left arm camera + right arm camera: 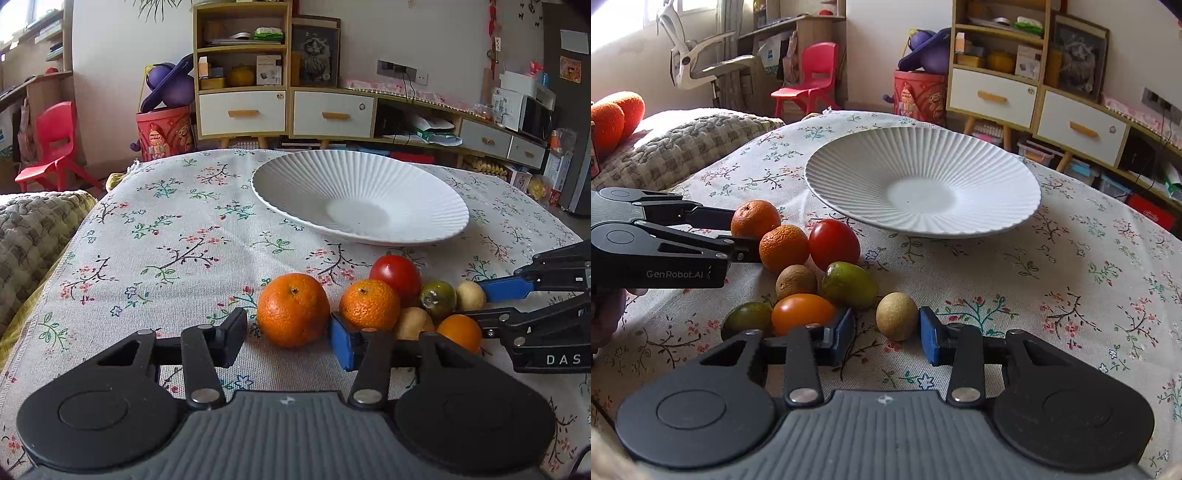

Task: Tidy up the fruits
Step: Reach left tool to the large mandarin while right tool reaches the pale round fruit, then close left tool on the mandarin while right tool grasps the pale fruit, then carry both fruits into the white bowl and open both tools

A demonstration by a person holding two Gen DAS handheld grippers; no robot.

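A cluster of fruit lies on the floral tablecloth in front of a white ribbed plate point(295, 177) point(849, 162). My left gripper point(291, 336) is open around a large orange point(293, 309) point(755, 218), its jaws on either side, not touching. Beside it lie a smaller orange point(368, 304) point(783, 248), a red tomato point(396, 273) point(833, 243), green fruits point(437, 298) point(849, 284) and an orange tomato point(460, 331) point(802, 312). My right gripper point(886, 330) point(491, 301) is open around a small tan fruit point(897, 315) point(470, 295).
A knitted grey blanket point(33, 229) point(683, 140) lies off the table's left edge. Cabinets point(288, 110), a red chair point(55, 144) and a red bin point(164, 131) stand beyond the far edge. The plate holds nothing.
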